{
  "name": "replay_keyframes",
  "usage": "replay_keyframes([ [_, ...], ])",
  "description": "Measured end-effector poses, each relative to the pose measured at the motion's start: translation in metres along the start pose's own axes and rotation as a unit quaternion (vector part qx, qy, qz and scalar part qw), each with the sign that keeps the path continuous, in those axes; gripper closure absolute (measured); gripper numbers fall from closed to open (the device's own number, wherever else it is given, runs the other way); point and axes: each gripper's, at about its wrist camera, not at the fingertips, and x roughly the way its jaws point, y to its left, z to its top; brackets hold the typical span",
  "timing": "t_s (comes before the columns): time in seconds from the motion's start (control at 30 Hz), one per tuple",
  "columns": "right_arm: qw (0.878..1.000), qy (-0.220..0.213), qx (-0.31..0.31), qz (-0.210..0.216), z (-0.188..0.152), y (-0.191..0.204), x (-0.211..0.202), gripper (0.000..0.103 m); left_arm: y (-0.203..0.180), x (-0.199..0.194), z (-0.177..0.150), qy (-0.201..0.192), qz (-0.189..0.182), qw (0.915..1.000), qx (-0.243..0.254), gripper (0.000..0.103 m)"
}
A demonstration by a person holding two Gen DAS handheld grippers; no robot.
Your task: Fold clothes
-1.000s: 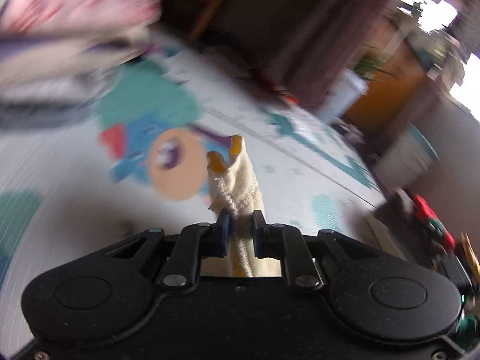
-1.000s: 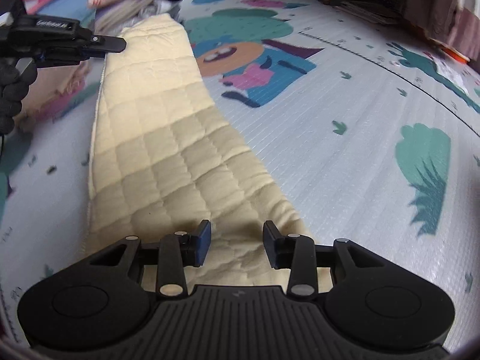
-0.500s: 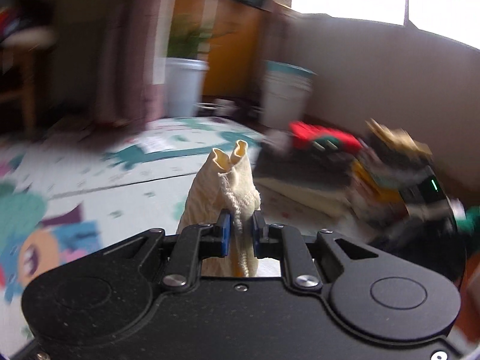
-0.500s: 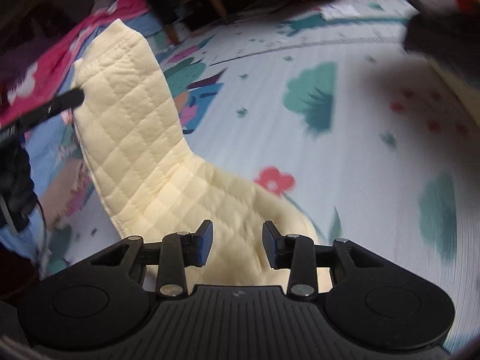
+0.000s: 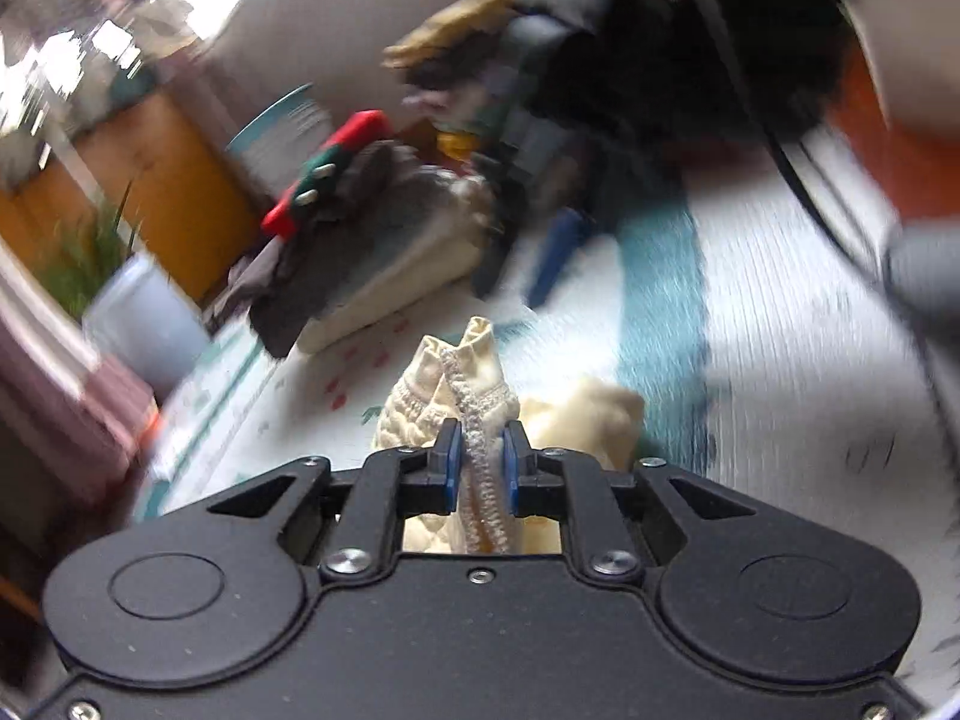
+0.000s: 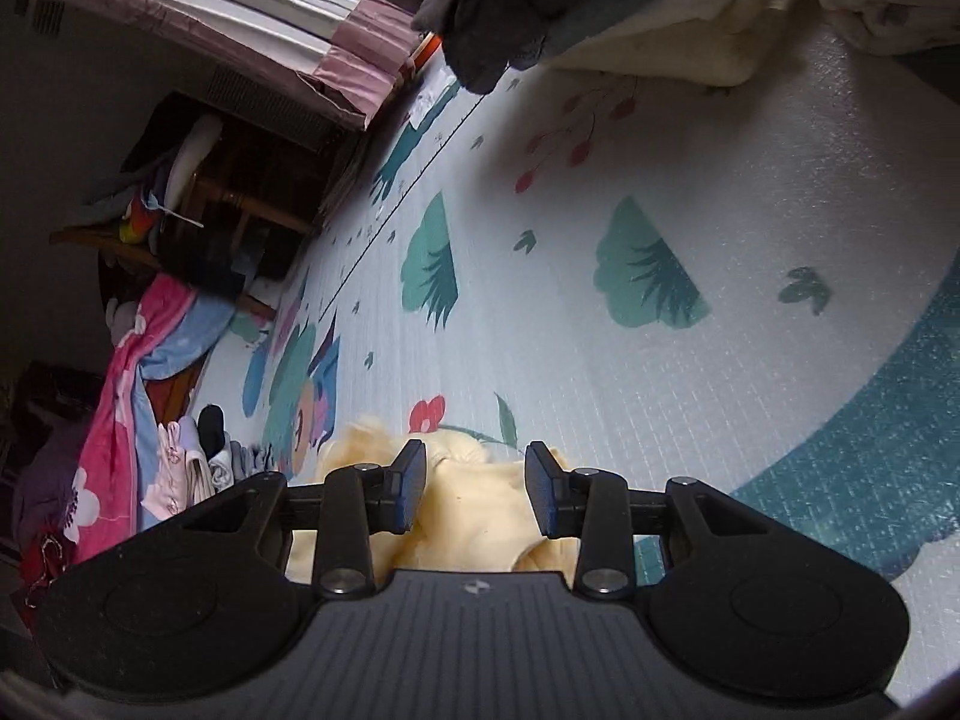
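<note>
The left claw (image 5: 478, 465) is clamped on a stitched edge of the cream quilted garment (image 5: 462, 384), which bunches up between its blue pads and stands past the fingertips. The right claw (image 6: 475, 495) has its jaws apart, with nothing between them; the same cream garment (image 6: 474, 510) lies crumpled on the play mat (image 6: 690, 180) just under and behind the fingers. The mat (pale, printed with teal trees, red berries and a cartoon figure) stretches away beyond. At its far edge sits a stack of folded clothes (image 6: 600, 6), a dark grey piece on top of cream ones. To the left, a pink and blue flowered blanket (image 6: 129, 396) hangs by a wooden chair (image 6: 240, 204). No writing is legible; the left wrist view is motion-blurred.
</note>
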Motion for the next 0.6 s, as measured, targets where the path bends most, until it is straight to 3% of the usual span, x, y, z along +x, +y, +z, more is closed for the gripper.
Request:
replay_keyframes([
  [0.13,1.0,0.01,-0.016,0.002,-0.001,0.003,0.001,0.064,-0.029,0.01,-0.002,0.014,0.002,0.9982,0.058,0.087],
  [0.2,0.999,0.015,-0.04,-0.007,-0.001,0.009,0.001,0.064,-0.037,0.006,-0.002,0.005,-0.021,0.997,0.074,0.072],
  [0.27,0.997,0.019,-0.071,-0.022,-0.002,0.018,0.002,0.064,-0.029,-0.007,0.001,-0.017,-0.053,0.9977,0.038,0.064],
  [0.37,0.99,0.022,-0.137,-0.037,-0.003,0.037,0.006,0.064,0.0,-0.026,0.0,-0.019,-0.055,0.9977,-0.036,0.064],
  [0.47,0.968,0.018,-0.247,-0.043,-0.012,0.073,0.013,0.064,0.046,-0.039,-0.011,-0.014,-0.008,0.9912,-0.131,0.065],
  [0.6,0.911,0.048,-0.408,-0.025,-0.044,0.132,0.042,0.065,0.105,-0.032,-0.043,0.04,0.068,0.9674,-0.241,0.066],
])
